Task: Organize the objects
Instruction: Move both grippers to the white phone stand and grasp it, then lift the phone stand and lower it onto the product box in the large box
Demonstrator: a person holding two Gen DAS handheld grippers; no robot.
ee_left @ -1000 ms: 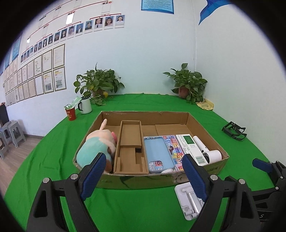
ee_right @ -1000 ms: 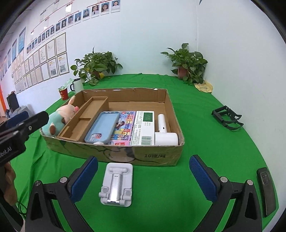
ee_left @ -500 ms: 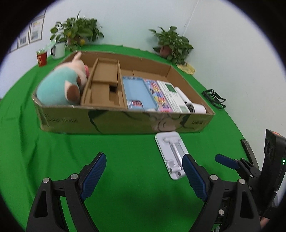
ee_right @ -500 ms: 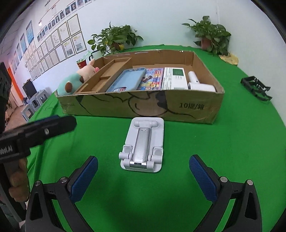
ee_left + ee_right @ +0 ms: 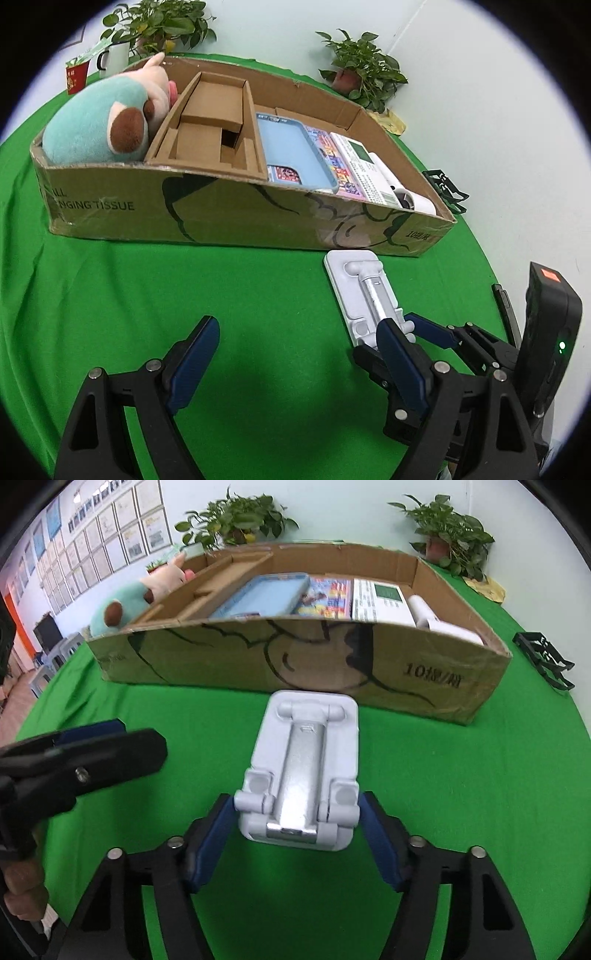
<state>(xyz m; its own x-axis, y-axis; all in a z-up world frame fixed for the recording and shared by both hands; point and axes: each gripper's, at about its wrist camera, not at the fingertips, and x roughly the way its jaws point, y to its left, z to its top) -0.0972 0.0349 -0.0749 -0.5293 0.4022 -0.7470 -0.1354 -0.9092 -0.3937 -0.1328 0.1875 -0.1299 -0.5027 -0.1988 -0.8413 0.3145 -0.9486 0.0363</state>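
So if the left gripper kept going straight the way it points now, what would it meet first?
Probably bare green tablecloth, then the front wall of the cardboard box. The open left gripper points left of the white phone stand; depth is hard to judge.

White-and-silver phone stand (image 5: pixel 303 775), green tablecloth (image 5: pixel 443 794), brown cardboard box (image 5: pixel 295 657), teal plush toy (image 5: pixel 92 122).

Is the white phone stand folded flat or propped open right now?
Folded flat: the white phone stand lies level on the green cloth, its metal arm down in its recess.
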